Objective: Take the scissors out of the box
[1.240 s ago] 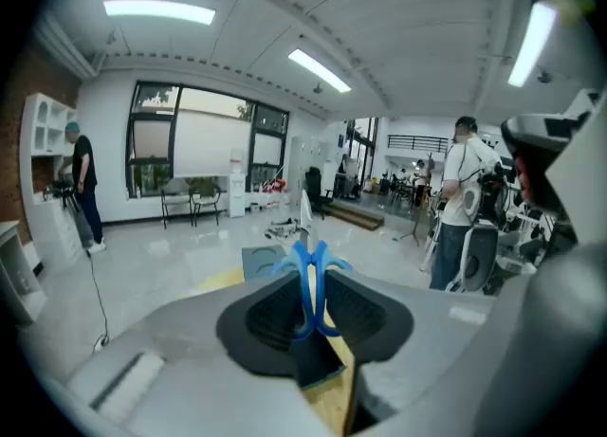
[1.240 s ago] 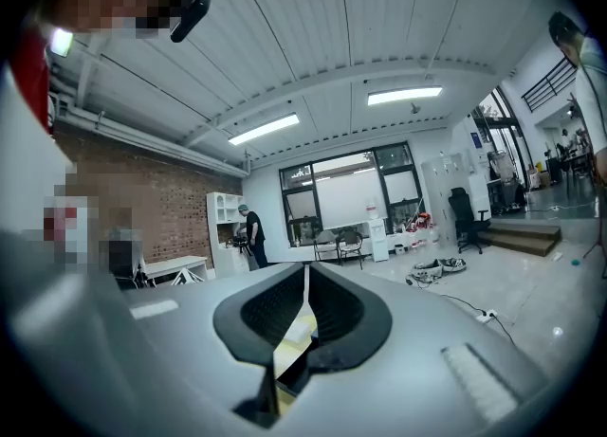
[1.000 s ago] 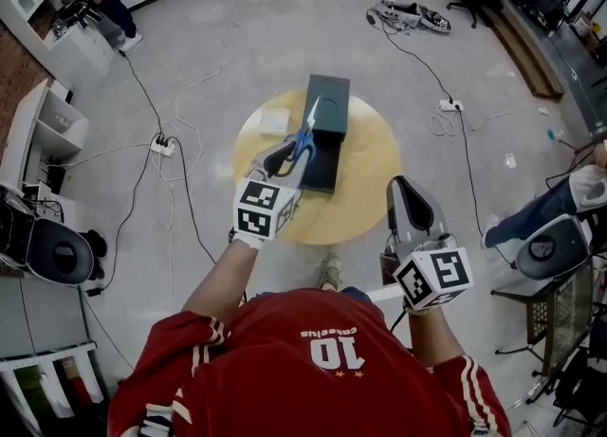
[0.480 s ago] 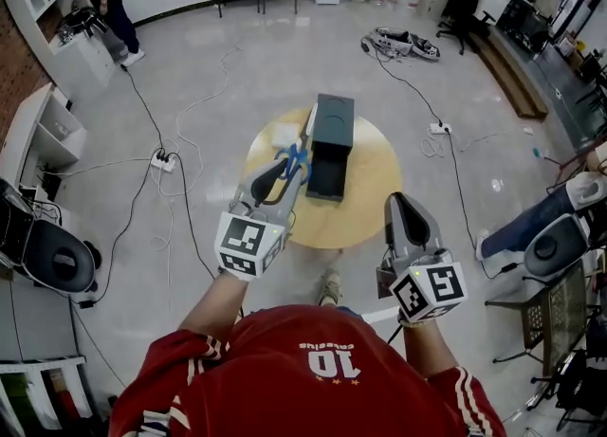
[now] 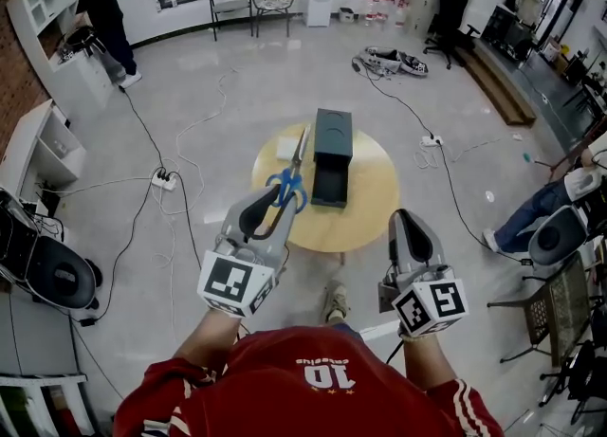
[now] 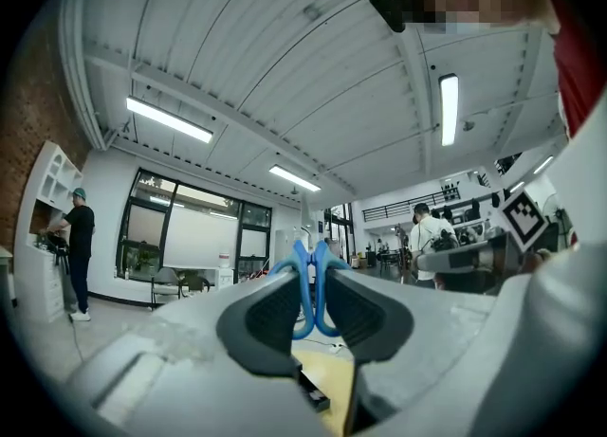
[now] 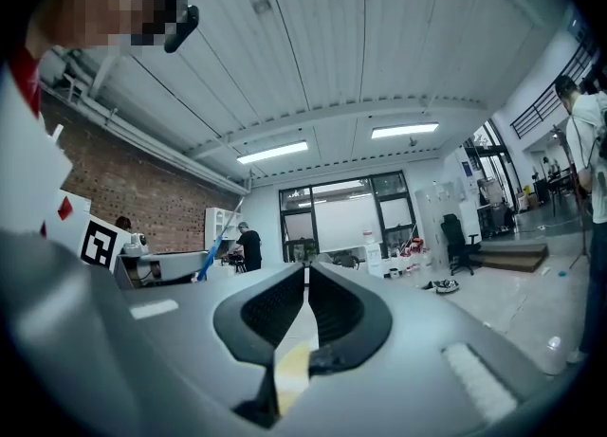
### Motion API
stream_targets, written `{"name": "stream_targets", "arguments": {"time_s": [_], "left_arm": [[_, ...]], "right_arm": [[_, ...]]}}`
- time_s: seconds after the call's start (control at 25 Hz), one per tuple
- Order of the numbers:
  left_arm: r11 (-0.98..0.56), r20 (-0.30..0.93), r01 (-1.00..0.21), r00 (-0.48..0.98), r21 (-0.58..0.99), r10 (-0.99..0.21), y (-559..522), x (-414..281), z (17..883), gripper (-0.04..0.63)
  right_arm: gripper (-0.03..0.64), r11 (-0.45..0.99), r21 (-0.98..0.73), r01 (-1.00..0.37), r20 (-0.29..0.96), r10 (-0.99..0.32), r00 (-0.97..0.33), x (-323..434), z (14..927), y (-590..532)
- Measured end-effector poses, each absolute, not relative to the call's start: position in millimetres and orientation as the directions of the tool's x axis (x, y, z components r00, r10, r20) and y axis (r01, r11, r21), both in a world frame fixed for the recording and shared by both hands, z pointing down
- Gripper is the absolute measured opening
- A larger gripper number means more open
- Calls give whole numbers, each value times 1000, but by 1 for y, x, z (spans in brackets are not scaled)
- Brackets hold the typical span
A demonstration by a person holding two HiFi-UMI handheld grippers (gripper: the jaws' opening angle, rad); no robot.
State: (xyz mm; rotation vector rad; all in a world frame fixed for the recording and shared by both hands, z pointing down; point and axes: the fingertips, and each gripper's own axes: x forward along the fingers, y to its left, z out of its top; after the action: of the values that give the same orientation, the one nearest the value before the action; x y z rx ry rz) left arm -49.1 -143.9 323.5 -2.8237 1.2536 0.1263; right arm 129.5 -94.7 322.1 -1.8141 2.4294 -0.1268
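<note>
My left gripper (image 5: 270,200) is shut on the blue handles of the scissors (image 5: 289,187); their silver blades point away from me, over the left part of the round wooden table (image 5: 375,203). In the left gripper view the blue handle loops (image 6: 309,279) sit squeezed between the dark pads (image 6: 270,317), and the gripper is held level, well above the floor. The dark open box (image 5: 330,155) stands on the table, to the right of the scissors. My right gripper (image 5: 406,219) hovers nearer to me than the table, shut, with nothing between its pads (image 7: 275,307).
A small white object (image 5: 288,148) lies on the table left of the box. Cables and a power strip (image 5: 163,179) run over the floor. A person (image 5: 100,13) stands at shelves far left. Another sits at the right edge (image 5: 555,203).
My left gripper has lifted the scissors up and back from the box toward me. My right gripper has also drawn back and risen a little.
</note>
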Motion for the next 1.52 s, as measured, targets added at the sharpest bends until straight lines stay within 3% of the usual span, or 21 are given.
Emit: {"name": "stream_targets", "arguments": {"time_s": [0.16, 1.52], "left_arm": [[-657, -116, -754, 654, -10, -748, -122, -79, 323, 97], [-673, -146, -739, 669, -27, -729, -98, -84, 293, 97]], "right_arm": [[3, 276, -132, -952, -52, -961, -272, 108, 319, -72], [-9, 218, -80, -973, -67, -975, -213, 108, 297, -37]]}}
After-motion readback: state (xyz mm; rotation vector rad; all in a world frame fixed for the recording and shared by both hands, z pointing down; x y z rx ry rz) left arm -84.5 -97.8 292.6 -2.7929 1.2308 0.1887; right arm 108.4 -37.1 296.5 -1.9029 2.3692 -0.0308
